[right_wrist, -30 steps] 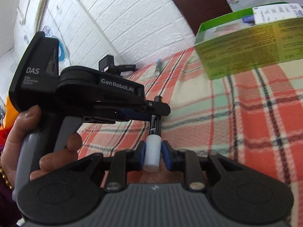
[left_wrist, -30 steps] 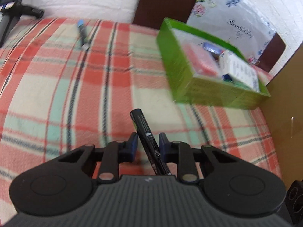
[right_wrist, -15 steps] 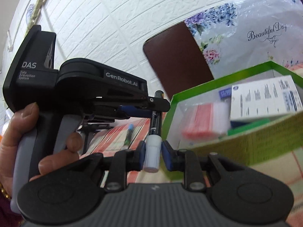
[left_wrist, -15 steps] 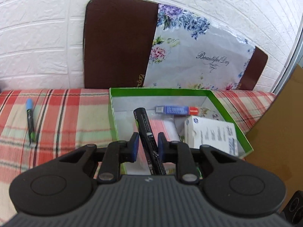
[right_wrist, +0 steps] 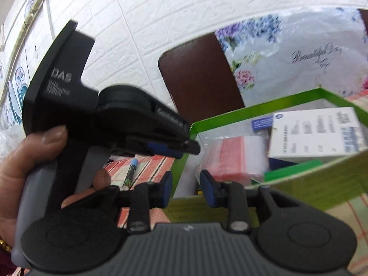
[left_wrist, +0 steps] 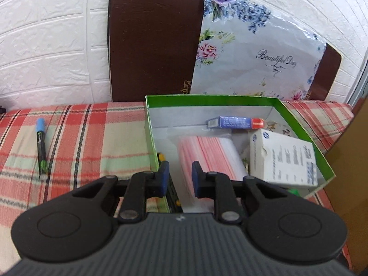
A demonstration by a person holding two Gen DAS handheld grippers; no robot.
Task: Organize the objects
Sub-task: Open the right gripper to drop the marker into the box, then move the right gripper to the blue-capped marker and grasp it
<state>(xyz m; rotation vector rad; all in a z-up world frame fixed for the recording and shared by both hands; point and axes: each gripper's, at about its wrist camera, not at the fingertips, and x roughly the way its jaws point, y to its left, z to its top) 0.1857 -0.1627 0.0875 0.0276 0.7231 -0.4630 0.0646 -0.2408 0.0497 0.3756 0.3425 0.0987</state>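
A green box (left_wrist: 150,124) stands on the plaid cloth. It holds a white carton (left_wrist: 285,158), a bag of pink sheets (left_wrist: 207,151), a blue and red pack (left_wrist: 234,122) and a black marker (left_wrist: 171,191) by its left wall. My left gripper (left_wrist: 180,179) is open and empty over the box's near left corner. My right gripper (right_wrist: 185,185) is open and empty at the box's (right_wrist: 326,184) near wall; the left gripper's body (right_wrist: 115,119) shows above it. A blue-capped marker (left_wrist: 41,147) lies on the cloth at left, also in the right wrist view (right_wrist: 130,172).
A dark brown board (left_wrist: 154,41) and a floral bag (left_wrist: 257,53) lean on the white brick wall behind the box. A brown cardboard surface (left_wrist: 349,172) stands at the right.
Both grippers have opened. The black marker has left the left gripper and lies in the box. The white-capped marker is gone from the right gripper.
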